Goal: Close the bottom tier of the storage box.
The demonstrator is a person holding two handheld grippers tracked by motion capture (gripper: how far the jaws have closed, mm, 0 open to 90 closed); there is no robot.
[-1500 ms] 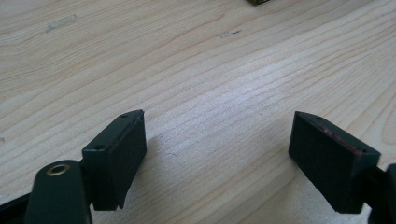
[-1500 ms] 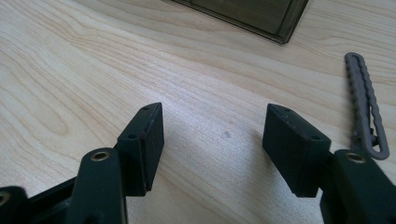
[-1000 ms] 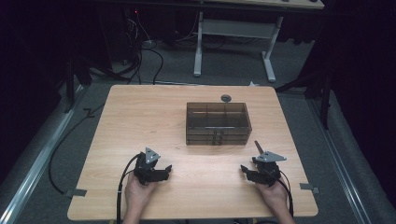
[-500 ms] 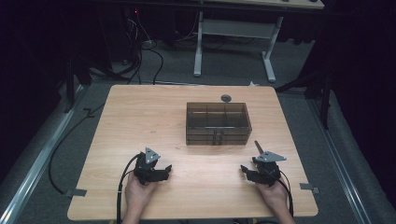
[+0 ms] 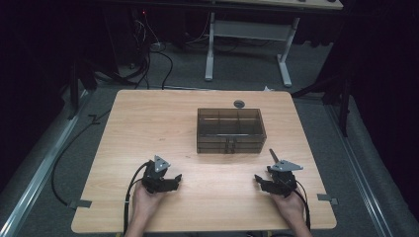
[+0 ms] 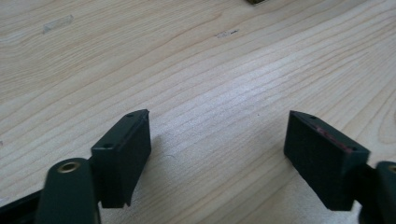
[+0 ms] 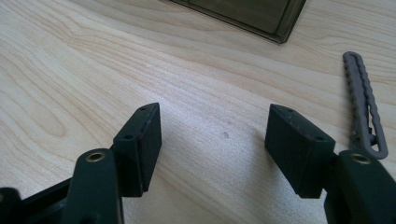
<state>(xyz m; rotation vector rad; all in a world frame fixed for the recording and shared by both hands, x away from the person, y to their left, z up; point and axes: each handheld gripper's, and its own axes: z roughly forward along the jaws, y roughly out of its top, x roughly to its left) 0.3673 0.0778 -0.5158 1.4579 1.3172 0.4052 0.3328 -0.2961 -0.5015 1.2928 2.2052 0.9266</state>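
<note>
High view: you have the light wooden tabletop [image 5: 148, 123] in front of you, and on its far half, a little right of centre, stands the brown see-through box [image 5: 230, 130] with its compartments open to the top. A small dark round thing [image 5: 239, 103] lies just behind the box, near the far edge. Near the front edge your two hands rest well apart, each with its gripper on the wood. Your left gripper [image 5: 170, 181] sits left of the box; in the left gripper view its jaws stand wide with bare wood between them, and they have just been closing a little, with nothing between them. Your right gripper [image 5: 261, 183] sits below the box's right end, jaws also spread wide on nothing, as the right gripper view shows. The grey ridged clip [image 7: 365, 102] lies flat on the tabletop just beside the right gripper, outside its jaws, between that gripper and the box's near corner.
</note>
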